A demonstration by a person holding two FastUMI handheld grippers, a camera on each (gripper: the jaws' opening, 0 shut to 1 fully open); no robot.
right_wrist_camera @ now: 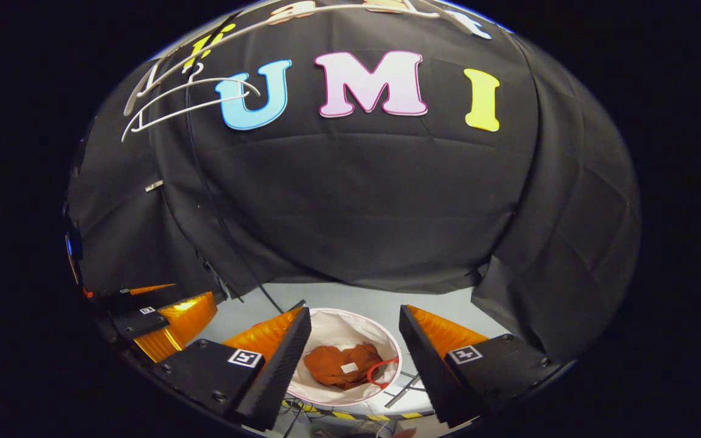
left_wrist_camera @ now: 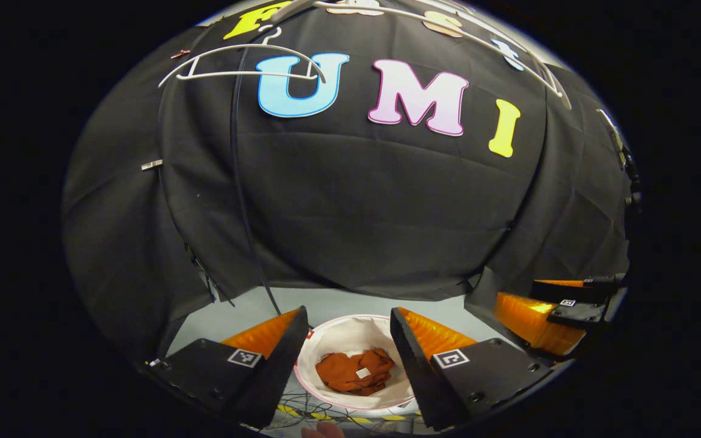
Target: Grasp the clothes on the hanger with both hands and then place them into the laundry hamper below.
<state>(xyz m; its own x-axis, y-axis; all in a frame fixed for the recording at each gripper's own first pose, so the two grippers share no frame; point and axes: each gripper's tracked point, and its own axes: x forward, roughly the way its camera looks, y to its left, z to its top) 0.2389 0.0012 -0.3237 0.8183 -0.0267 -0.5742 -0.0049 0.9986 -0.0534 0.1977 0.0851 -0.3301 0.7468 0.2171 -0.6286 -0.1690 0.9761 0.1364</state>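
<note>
Below, laundry hamper (left_wrist_camera: 326, 340): round, white-lined, on the floor. Clothes (left_wrist_camera: 355, 371): one rust-brown garment, crumpled at the hamper's bottom, pale tag upward. Hanger (left_wrist_camera: 244, 64): white, bare, hooked on the rail (left_wrist_camera: 448, 27) overhead. Left gripper (left_wrist_camera: 350, 340): fingers spread, holding nothing, above the hamper. Right gripper (right_wrist_camera: 355, 340): likewise spread and empty, just beside the left.

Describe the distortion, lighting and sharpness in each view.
Left gripper view: strong fisheye bulge bends the empty hanger; even, dim light; the rust-coloured clothes in the hamper look sharp, between the open left hand-held gripper. Right gripper view: same bulge, rail curved; the open right hand-held gripper is sharp; no glare.
</note>
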